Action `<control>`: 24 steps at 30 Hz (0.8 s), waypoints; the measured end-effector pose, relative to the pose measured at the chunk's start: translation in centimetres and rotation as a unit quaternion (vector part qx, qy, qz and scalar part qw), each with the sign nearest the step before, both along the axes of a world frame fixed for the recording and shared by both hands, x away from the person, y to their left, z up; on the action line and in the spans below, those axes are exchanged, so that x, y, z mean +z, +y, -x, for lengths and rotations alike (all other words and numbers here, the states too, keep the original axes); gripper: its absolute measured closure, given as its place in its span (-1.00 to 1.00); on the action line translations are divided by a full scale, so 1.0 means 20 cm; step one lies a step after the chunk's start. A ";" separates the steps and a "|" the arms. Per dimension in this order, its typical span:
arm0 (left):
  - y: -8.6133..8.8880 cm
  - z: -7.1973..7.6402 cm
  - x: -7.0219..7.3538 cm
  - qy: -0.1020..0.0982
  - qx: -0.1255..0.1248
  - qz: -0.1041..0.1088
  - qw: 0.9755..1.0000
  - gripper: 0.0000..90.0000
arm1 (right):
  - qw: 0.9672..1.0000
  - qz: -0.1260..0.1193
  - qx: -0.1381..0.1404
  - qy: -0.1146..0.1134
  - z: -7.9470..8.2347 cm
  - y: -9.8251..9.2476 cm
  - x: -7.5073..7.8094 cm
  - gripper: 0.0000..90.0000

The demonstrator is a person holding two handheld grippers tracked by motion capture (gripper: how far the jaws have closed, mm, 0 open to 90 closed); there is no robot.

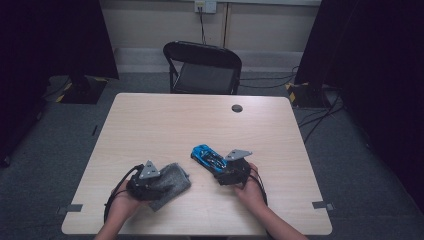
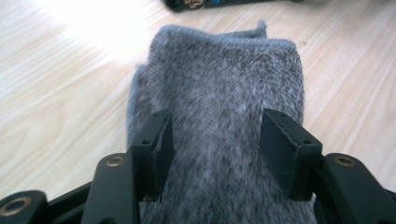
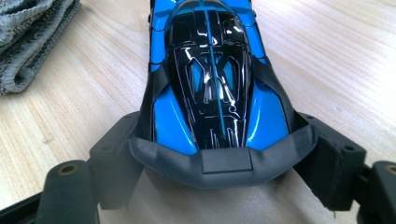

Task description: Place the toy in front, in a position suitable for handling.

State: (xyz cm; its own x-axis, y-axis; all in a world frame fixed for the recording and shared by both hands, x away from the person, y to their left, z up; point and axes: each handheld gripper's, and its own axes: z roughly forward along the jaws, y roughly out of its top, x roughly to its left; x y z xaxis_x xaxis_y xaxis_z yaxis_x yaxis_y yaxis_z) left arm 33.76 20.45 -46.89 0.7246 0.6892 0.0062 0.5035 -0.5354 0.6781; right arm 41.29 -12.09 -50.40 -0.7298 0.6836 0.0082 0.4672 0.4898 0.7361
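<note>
A: What is seen from above?

B: One blue toy car (image 1: 207, 157) and one grey cloth (image 1: 171, 182) are seen near the bench's (image 1: 165, 120) front edge, with two grippers.

A: And close up?

B: The car's tail (image 3: 218, 116) is clamped between the right gripper's (image 3: 224, 163) fingers. The left gripper's (image 2: 215, 140) fingers are spread over the cloth (image 2: 219, 98), not pressing it.

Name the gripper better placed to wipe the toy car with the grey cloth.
Left. The left gripper straddles the grey cloth with open jaws, while the right gripper is clamped on the blue toy car.
</note>
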 end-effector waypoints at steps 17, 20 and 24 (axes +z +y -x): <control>-0.02 0.04 -0.05 0.038 0.010 -0.023 0.999 0.60 | 1.000 0.000 0.000 0.000 0.00 0.00 0.00 -0.49; -0.02 0.03 -0.05 0.048 0.022 -0.016 0.998 0.70 | 1.000 0.000 0.000 0.000 0.00 0.00 0.00 -0.49; -0.01 0.01 -0.03 0.069 0.036 -0.002 0.997 0.74 | 1.000 0.000 0.000 0.000 0.00 0.00 0.00 -0.49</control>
State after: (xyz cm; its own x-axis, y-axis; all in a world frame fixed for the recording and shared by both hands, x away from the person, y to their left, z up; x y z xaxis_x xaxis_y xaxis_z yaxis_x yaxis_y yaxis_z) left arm 33.49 20.22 -47.50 0.6672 0.7396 -0.0882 0.6293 -0.4964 0.5979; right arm 41.29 -12.09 -50.39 -0.7302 0.6832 0.0078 0.4668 0.4904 0.7359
